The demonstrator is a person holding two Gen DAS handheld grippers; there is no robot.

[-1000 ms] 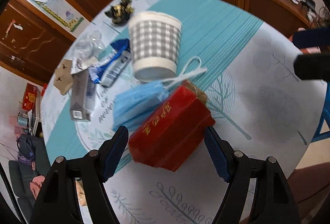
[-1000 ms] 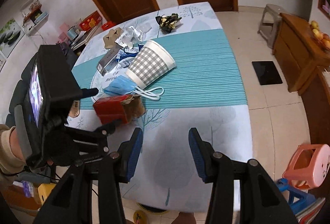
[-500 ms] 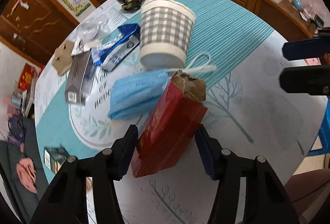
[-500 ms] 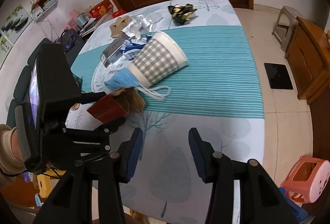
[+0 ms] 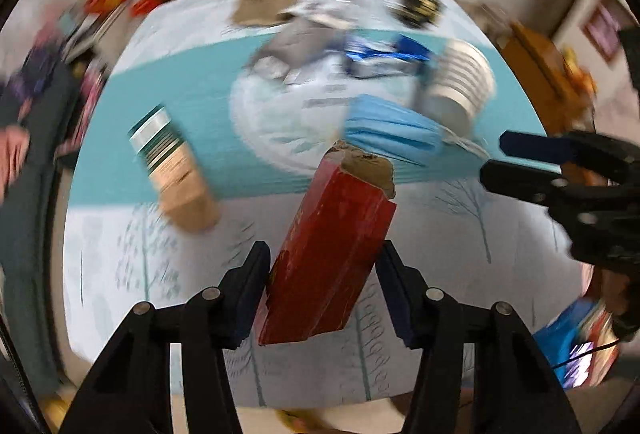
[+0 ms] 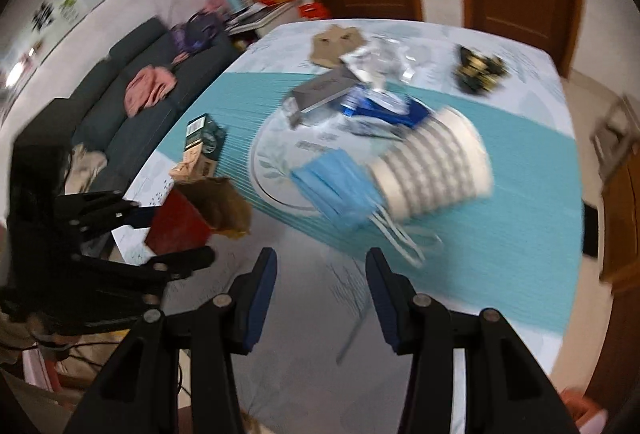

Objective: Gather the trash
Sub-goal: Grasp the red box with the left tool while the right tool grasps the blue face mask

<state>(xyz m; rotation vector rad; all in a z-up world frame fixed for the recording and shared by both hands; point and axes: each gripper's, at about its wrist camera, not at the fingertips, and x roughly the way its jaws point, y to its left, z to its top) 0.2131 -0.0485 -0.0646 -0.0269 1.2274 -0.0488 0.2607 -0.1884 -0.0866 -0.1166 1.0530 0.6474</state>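
Black hand-held gripper (image 5: 322,286) frame, 2 blue-padded fingers (image 5: 250,286), silver screws – matte plastic

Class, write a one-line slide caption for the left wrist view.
Left gripper clamps a torn red box above the littered table.

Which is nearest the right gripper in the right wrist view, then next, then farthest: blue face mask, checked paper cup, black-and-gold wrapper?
From the right gripper:
1. Blue face mask, just ahead on the table.
2. Checked paper cup, on its side, ahead right.
3. Black-and-gold wrapper, far right corner.
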